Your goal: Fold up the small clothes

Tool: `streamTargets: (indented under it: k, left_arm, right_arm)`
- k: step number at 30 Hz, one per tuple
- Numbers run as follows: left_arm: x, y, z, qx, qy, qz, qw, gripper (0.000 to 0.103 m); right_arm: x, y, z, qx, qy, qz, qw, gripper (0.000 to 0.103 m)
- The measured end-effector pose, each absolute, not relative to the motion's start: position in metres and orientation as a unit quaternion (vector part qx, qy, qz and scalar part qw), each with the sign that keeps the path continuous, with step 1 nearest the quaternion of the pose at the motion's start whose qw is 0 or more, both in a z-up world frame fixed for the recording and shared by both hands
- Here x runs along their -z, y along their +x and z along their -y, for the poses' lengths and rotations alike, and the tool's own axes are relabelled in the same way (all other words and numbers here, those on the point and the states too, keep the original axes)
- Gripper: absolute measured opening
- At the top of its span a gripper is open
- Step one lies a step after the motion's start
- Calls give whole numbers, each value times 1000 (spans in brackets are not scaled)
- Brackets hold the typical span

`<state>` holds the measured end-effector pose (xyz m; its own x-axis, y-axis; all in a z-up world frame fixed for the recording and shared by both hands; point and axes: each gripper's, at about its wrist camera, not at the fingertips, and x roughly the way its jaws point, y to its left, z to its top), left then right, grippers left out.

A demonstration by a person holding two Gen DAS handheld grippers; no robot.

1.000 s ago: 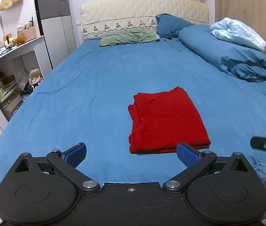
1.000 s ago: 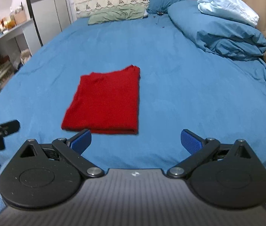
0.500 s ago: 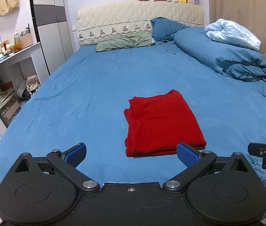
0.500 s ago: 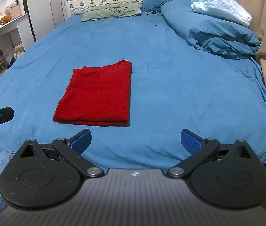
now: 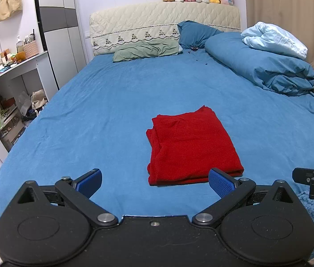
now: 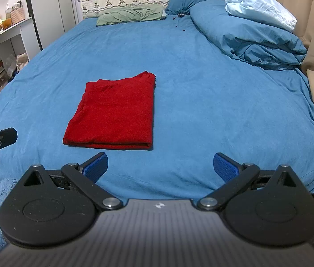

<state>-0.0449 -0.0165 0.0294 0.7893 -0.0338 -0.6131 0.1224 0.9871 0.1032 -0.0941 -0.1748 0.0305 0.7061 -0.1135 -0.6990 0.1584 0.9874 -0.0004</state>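
Both wrist cameras are looking from the foot of the blue-sheeted bed [image 5: 117, 102] [image 6: 201, 89] toward its headboard, sharing the nearby folded red garment [image 5: 190, 144] [image 6: 114, 113].

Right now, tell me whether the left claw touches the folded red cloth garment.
Apart. The right wrist view shows blue sheet between the left claw and the folded red cloth garment.

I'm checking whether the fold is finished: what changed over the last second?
Both hand-held grippers drew back from the red garment, toward the foot of the bed. The left and right hand-held grippers stayed open and empty; the garment stayed folded in place.
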Motion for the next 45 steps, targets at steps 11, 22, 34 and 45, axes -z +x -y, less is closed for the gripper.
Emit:
streamTargets:
  k: [11,22,34,45]
  left_arm:
    - [-30,-45,10,45,67,-320,944,103]
    - [-30,-42,5,48,61,-324,943,103]
    - [-30,-41,4,47,55,-325,943,103]
    - [-30,-47,2,45,53,-308,949,103]
  right_arm:
    - [-33,-93,171,73,28,-380,922,103]
    - [-33,-92,169,75,27,-382,921,103]
    - [-33,-91,167,75,25,-383,921,103]
    - [-31,-90,164,69,27,-382,921,103]
